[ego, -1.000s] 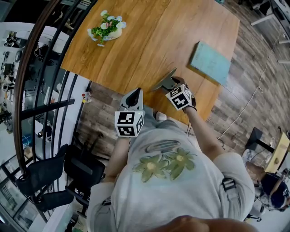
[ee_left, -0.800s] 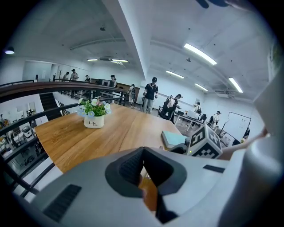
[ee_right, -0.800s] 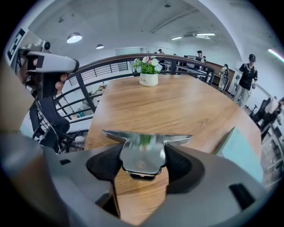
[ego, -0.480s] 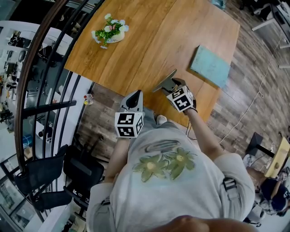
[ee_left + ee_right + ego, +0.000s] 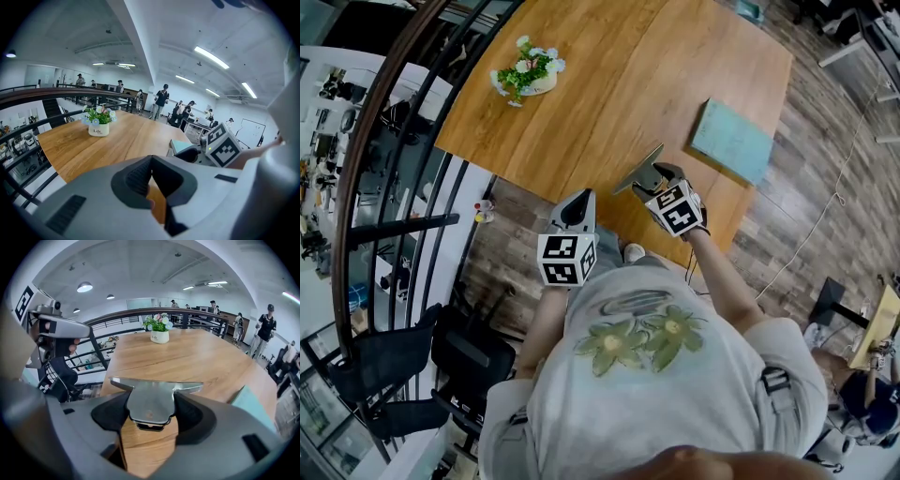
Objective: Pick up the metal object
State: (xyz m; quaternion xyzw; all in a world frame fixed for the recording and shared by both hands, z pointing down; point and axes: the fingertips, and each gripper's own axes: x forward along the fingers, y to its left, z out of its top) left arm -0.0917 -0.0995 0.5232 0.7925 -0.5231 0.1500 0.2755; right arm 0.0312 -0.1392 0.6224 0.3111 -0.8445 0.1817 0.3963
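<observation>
- Holding the metal object [image 5: 152, 397] in my right gripper [image 5: 151, 416], long bar lying crosswise over the table [image 5: 609, 75].
- Left gripper [image 5: 151, 180] jaws are resting together, empty.

An open-plan office: ceiling strip lights [image 5: 212, 57], a whiteboard [image 5: 250, 130], black swivel chairs [image 5: 389, 361].

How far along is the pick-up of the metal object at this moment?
Done: the grasp; the right gripper is shut on the flat metal piece. In hand: the piece looks lifted clear of the wooden table. Left: nothing obvious beyond carrying it; the left gripper is shut and empty.
</observation>
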